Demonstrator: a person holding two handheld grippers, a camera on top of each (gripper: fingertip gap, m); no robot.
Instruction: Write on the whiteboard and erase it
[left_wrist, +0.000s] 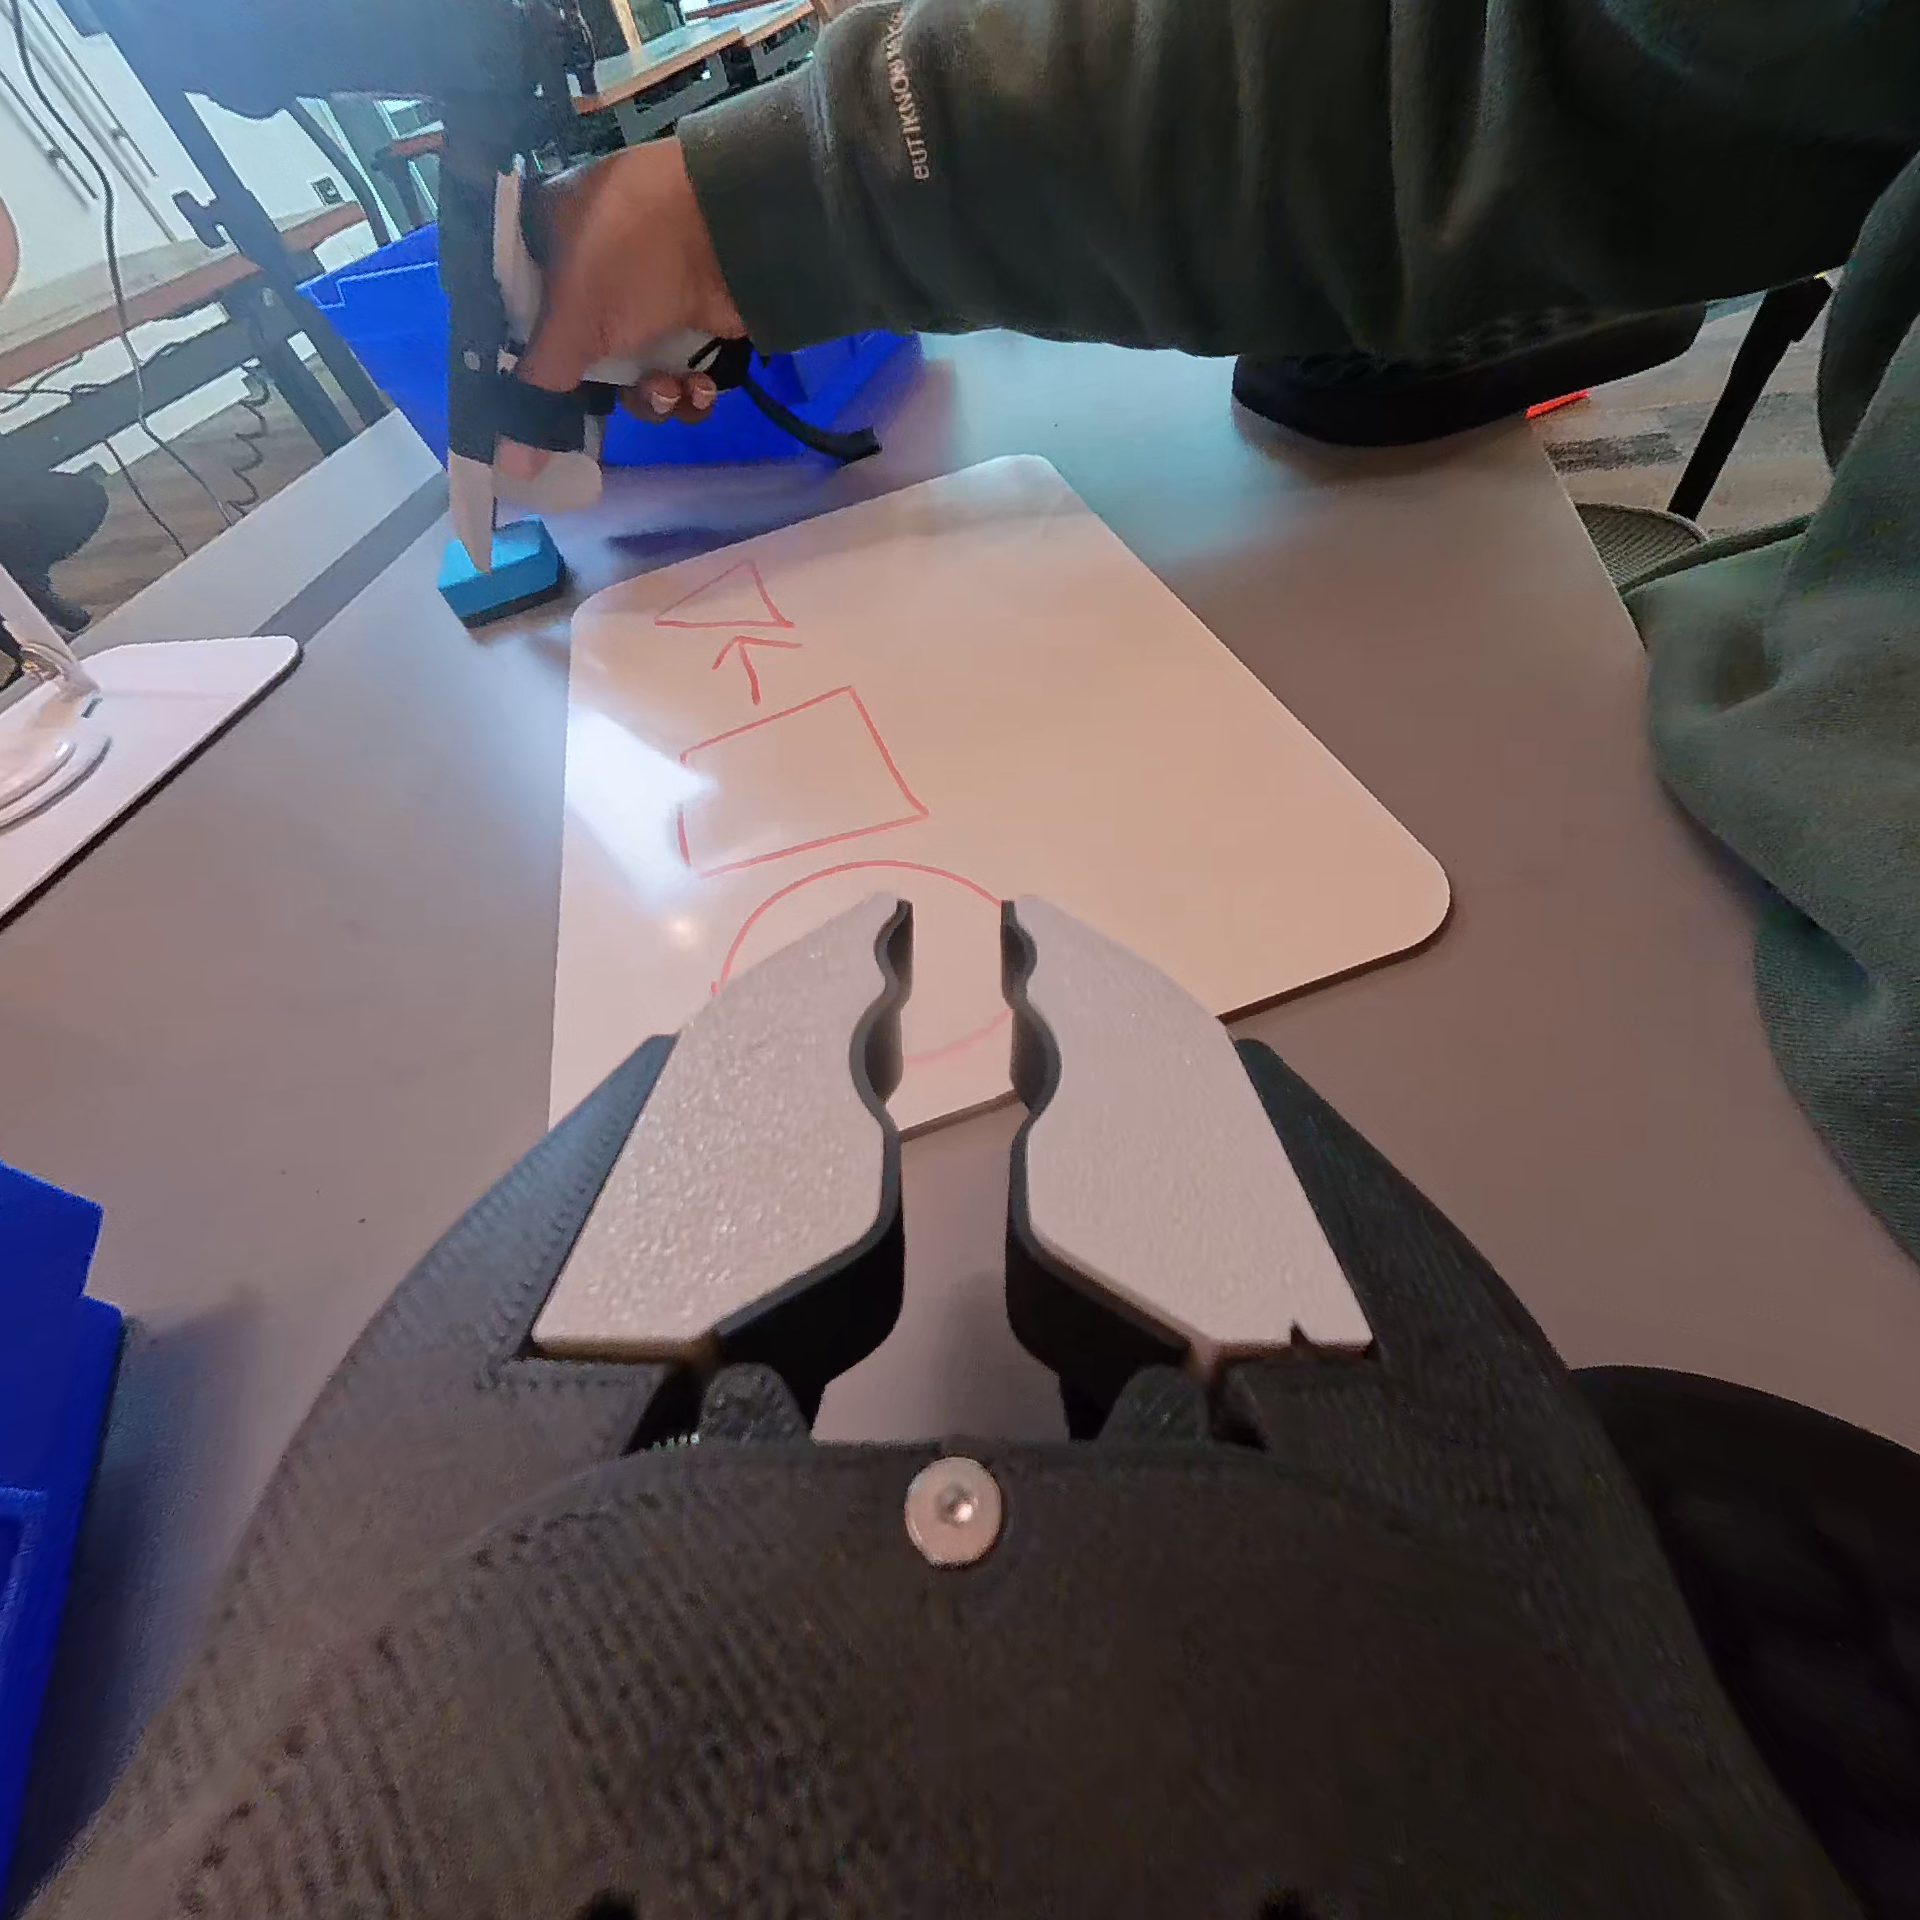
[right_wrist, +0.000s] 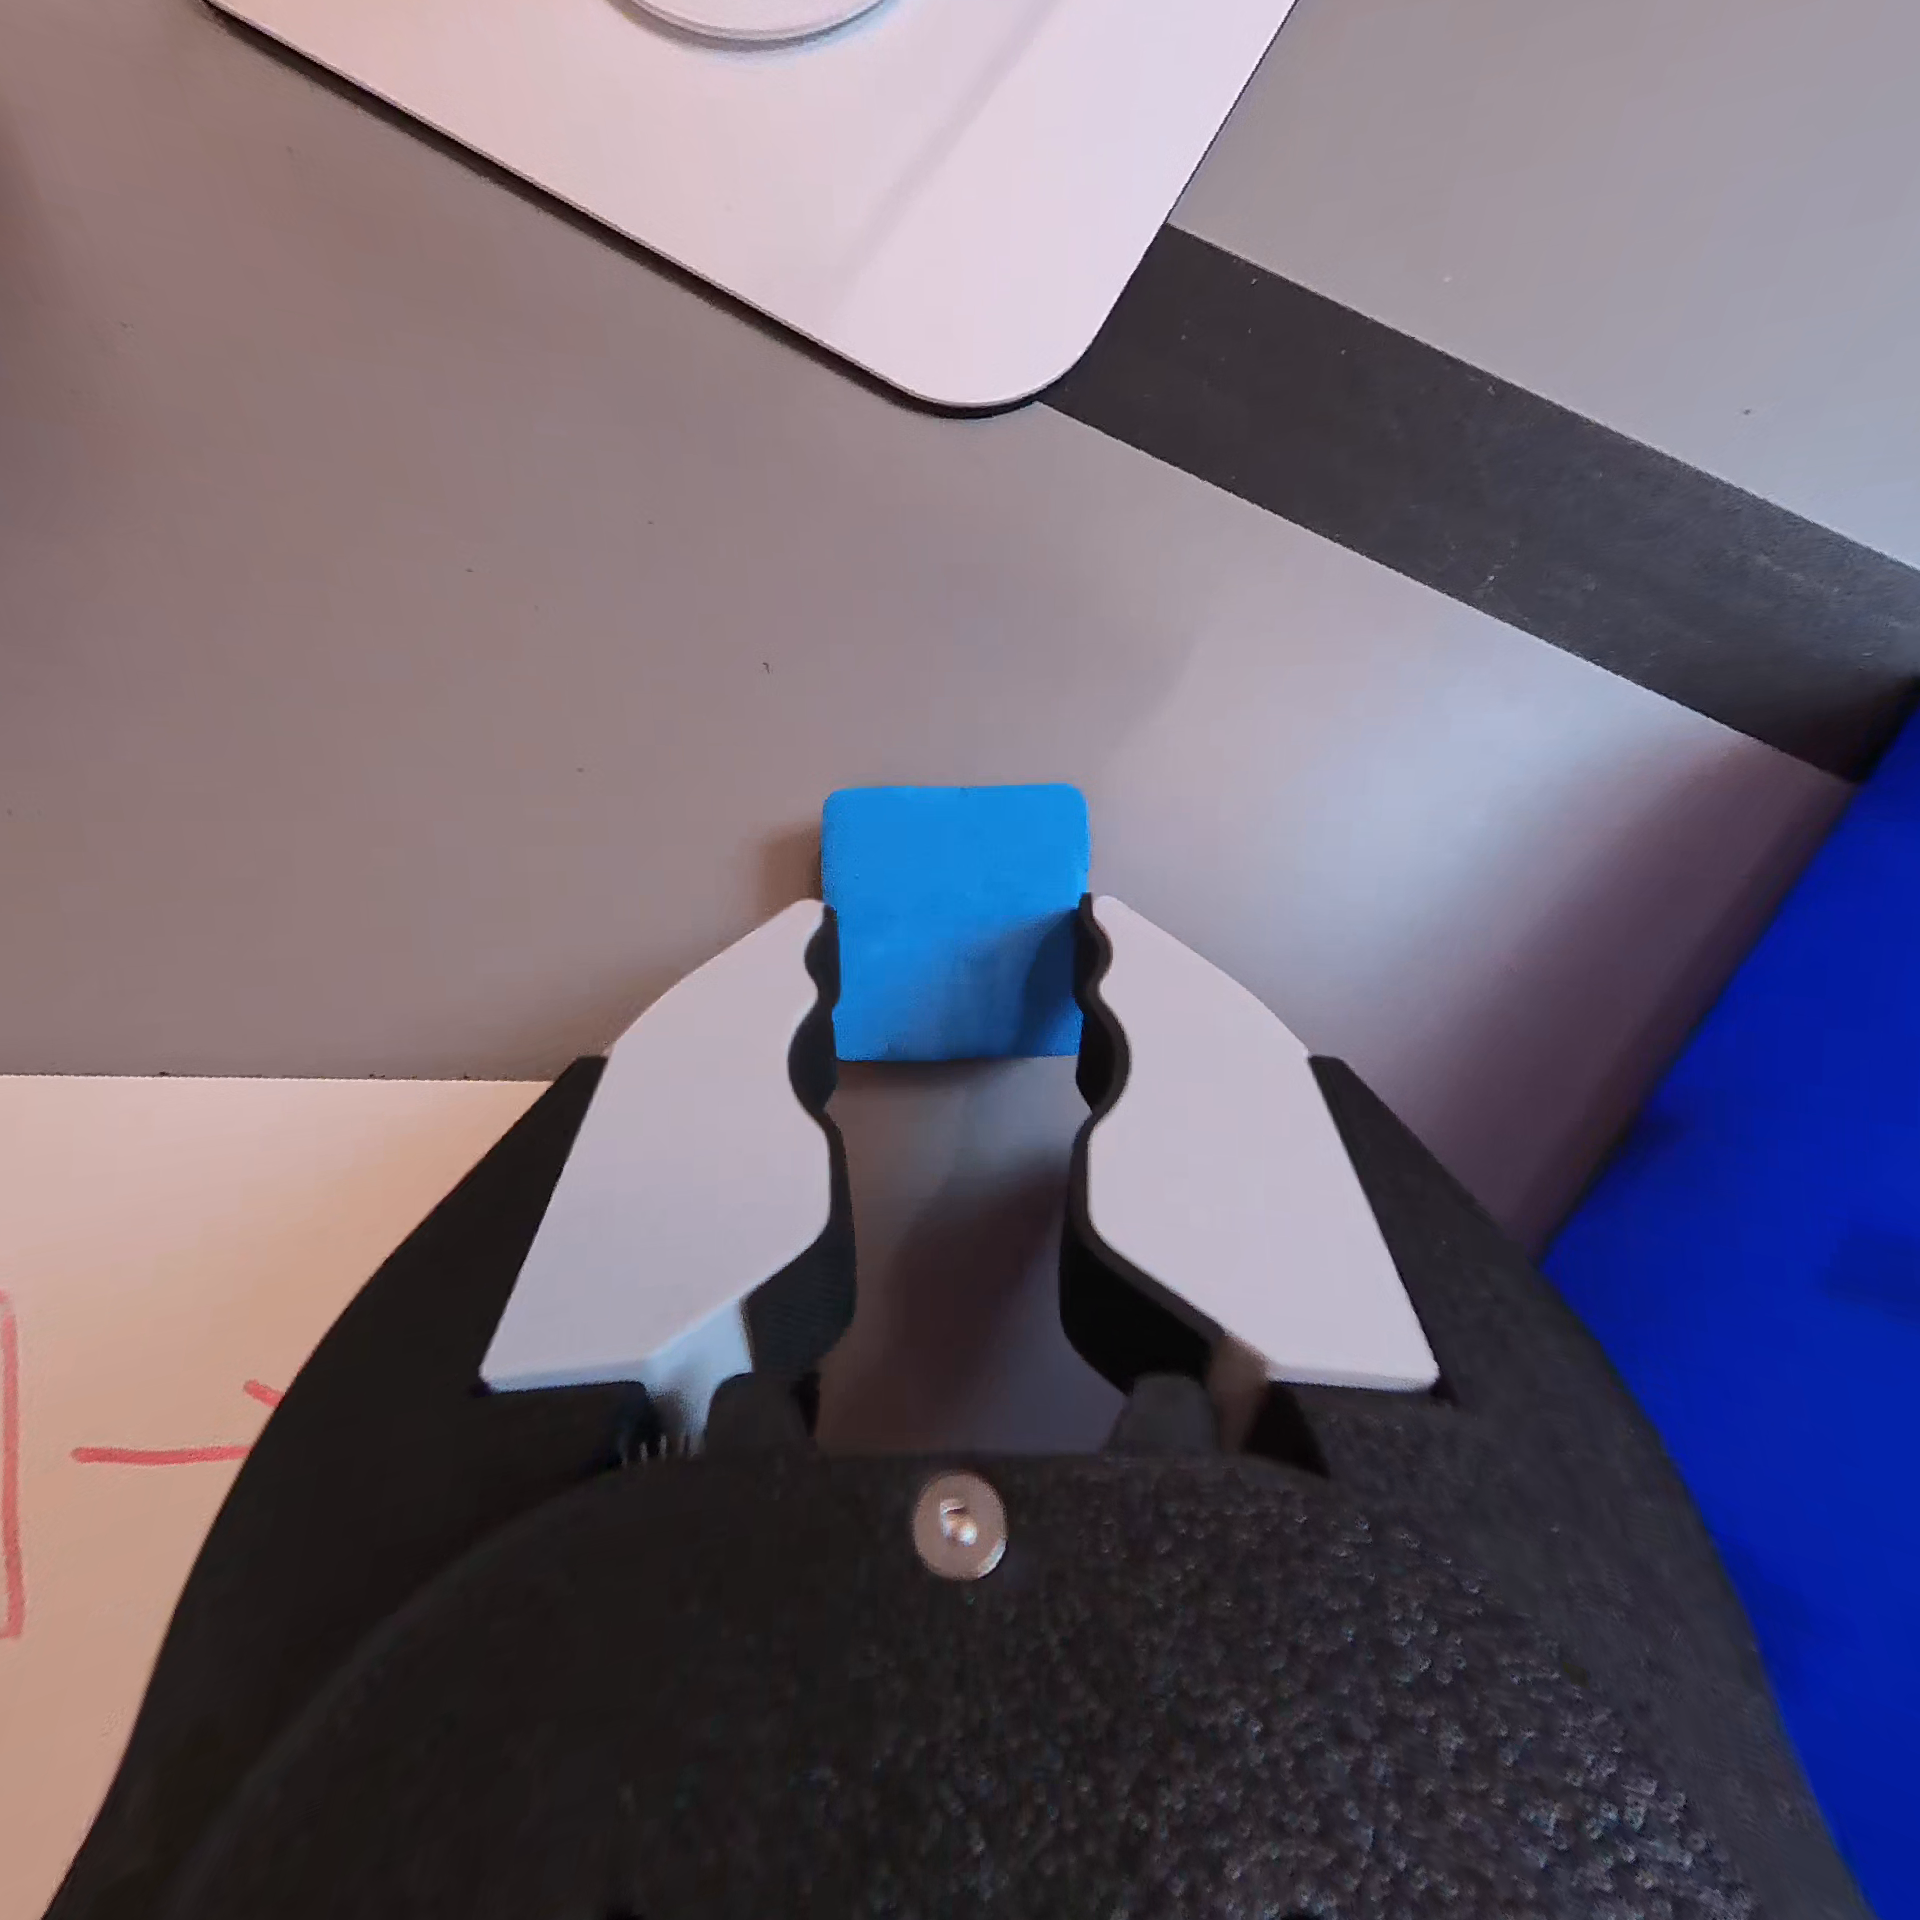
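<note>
Two handheld grippers work over one grey table (left_wrist: 312, 987). From left to right in the left wrist view: one blue bin corner (left_wrist: 42, 1455) at the near left edge; one pale flat stand base (left_wrist: 156, 717) with rounded corners; one blue eraser (left_wrist: 501, 569) resting on the table just beyond the far left corner of the whiteboard; one white whiteboard (left_wrist: 1091, 727) lying flat at centre; one green sleeve (left_wrist: 1143, 166) reaching across the top, with one hand (left_wrist: 613, 281) gripping the right gripper (left_wrist: 488, 551). A second blue bin (left_wrist: 405, 312) stands behind that hand.

On the whiteboard, four red marks run in one column: one triangle (left_wrist: 727, 603), one arrow (left_wrist: 750, 665), one rectangle (left_wrist: 800, 779) and one circle (left_wrist: 862, 883), the last partly covered by the left gripper (left_wrist: 956, 914). The left gripper's two fingers stand slightly apart with only the board surface visible between them; nothing is in its grasp.

In the right wrist view, the right gripper's two fingertips (right_wrist: 810, 935) sit at either side of the blue eraser, both dark pads against its edges, while the eraser rests on the table. One whiteboard corner lies at lower left, apart from the eraser.
</note>
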